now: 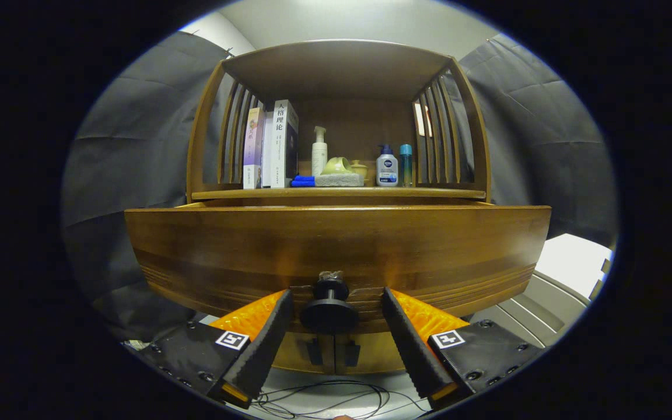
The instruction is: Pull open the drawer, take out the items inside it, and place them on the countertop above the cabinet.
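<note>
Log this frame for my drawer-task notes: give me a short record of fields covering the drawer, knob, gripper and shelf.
drawer: pulled out a little from the cabinet, inside hidden
knob: on the drawer front, between the fingers
gripper: open, fingers either side of the knob, not pressing it
shelf: above the drawer, holds books, bottles and a sponge

The white book spine (284, 143), at eleven o'clock from the drawer knob (329, 306), reads 人格理论. Two square coded tags (231, 340) sit on the gripper (336, 294), its fingers spread either side of the knob.
</note>
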Tool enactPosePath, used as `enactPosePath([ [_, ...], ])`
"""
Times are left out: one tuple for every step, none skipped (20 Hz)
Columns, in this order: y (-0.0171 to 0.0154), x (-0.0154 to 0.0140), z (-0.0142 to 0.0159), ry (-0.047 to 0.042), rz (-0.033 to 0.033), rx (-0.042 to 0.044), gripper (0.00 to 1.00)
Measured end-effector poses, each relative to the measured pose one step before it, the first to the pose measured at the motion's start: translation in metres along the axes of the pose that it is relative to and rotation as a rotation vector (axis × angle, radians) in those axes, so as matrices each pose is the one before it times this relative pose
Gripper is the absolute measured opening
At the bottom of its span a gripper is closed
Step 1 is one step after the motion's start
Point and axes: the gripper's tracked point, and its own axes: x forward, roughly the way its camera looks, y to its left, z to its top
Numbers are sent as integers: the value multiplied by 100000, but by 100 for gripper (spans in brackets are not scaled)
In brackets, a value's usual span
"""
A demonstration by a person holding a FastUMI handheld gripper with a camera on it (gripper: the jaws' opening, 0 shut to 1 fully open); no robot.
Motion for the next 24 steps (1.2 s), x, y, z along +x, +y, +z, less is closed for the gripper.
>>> enactPosePath([
  [92,799,-144,1677,110,888,98],
  [38,446,262,-1380,-291,824,97],
  [-80,634,146,1861,115,541,97],
  [136,178,292,-963,-271,626,97],
  [131,605,-5,989,-238,-170,97],
  [-5,485,348,-826,-335,-70,98],
  [126,597,-94,666,-212,217,98],
  [31,606,234,-588,-234,-105,98],
  [7,615,-11,532,-222,-333,98],
  [27,504,268,-211,-85,138,98],
  [58,698,-13,433,38,369,98],
  [-17,644,194,-2,58,213,98],
  [29,512,79,157,44,14,98],
  [10,678,130,67,-59,-85,98],
  [19,614,116,73,-182,20,98],
  [6,754,135,132,-153,-83,98],
  [83,509,53,166,-167,-120,98],
  [30,457,139,70,-209,9,98],
  [27,323,68,49,-109,30,98],
  [-4,362,63,-48,-42,217,98],
  [66,602,84,-210,-53,164,98],
  [25,578,183,-383,-141,-246,98],
  [55,-91,-212,229,-368,-36,98],
  [73,141,328,-1658,-546,-754,98],
])
